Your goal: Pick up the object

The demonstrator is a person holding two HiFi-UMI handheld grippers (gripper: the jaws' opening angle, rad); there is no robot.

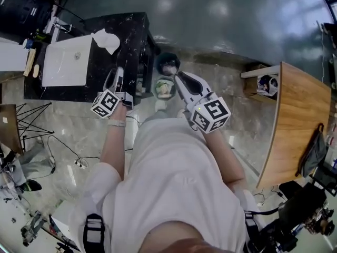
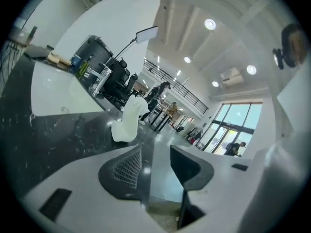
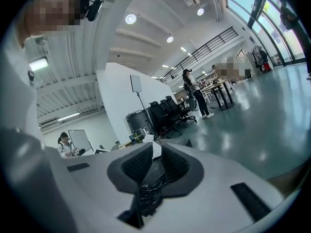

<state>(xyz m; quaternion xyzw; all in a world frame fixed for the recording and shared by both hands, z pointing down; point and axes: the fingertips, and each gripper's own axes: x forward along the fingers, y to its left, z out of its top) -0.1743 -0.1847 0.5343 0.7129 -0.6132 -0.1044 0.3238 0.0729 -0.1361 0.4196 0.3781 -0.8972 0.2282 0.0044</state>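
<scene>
- White crumpled object (image 1: 108, 40), soft like cloth or paper, lies on the black marble-patterned bench (image 1: 126, 33), near the bench's far edge in the head view and just beside a white rectangular basin (image 1: 66, 62).
- Left gripper (image 1: 117, 73) is held at the near edge of the bench and points toward the object.
- In the left gripper view its jaws are released, standing apart with nothing between them. The object sits ahead on the bench, beyond the tips and not touched.
- Right gripper (image 1: 176, 75) is held off to the side of the bench, away from the object. Its jaws stand slightly apart and grasp nothing.
- Progress, as a judgement: the pickup has not started. Only the approach appears under way.
- Left to do: bring the open left gripper around the object, clench on it, and lift it off the bench.
</scene>
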